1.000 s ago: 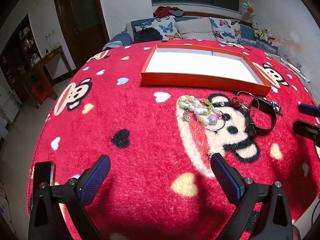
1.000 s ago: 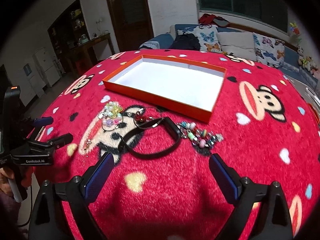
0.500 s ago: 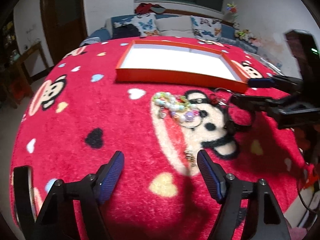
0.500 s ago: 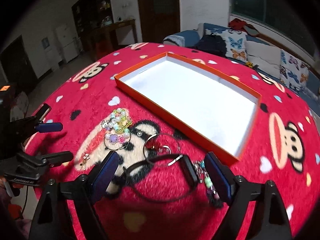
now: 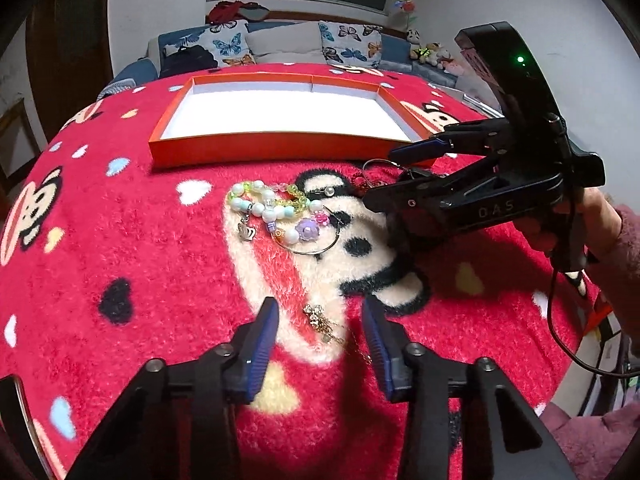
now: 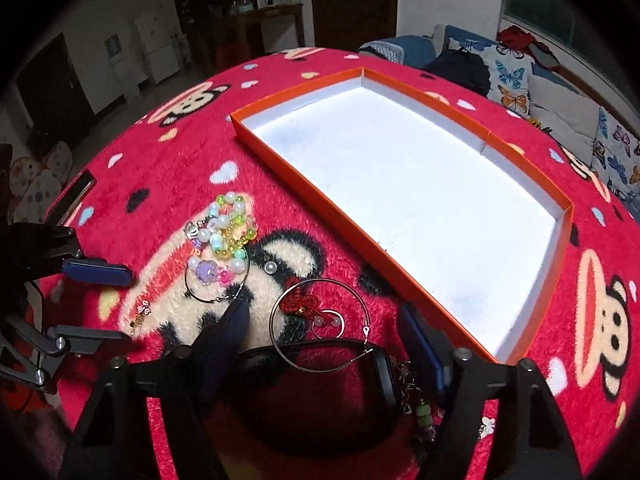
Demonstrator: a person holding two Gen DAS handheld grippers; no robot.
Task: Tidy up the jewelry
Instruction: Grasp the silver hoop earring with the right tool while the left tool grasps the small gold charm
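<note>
A red fleece blanket (image 5: pixel 132 248) with monkey faces and hearts covers the table. On it, toward the far side, sits an orange tray (image 5: pixel 256 148) with a white floor, nothing in it.

The left gripper (image 5: pixel 318 330) points down at the blanket, its blue-padded jaws closing around a small gold charm (image 5: pixel 322 322) that lies between them on the cream part of a monkey face. The pads are apart from the charm and grip nothing. In the right wrist view the same charm (image 6: pixel 140 316) lies between the left gripper's (image 6: pixel 98 302) two fingers.

Just beyond it lies a beaded bracelet (image 5: pixel 266 206) of white, green and yellow beads with a silver crown pendant, touching a thin wire hoop (image 5: pixel 320 240) with a purple flower bead.

The right gripper (image 6: pixel 324 322) comes in from the right, held by a hand (image 5: pixel 592 228) in a pink sleeve. Its jaws are closing too, wider apart than the left pair, and straddle a large hoop (image 6: pixel 320 330) with a red knot charm (image 6: pixel 300 305), a small ring and a black band (image 6: pixel 316 360). The pads do not press on any of these. A loose pearl (image 6: pixel 271 267) lies near the hoop, and a beaded chain (image 6: pixel 420 400) lies beside the band, close to the tray's near wall
</note>
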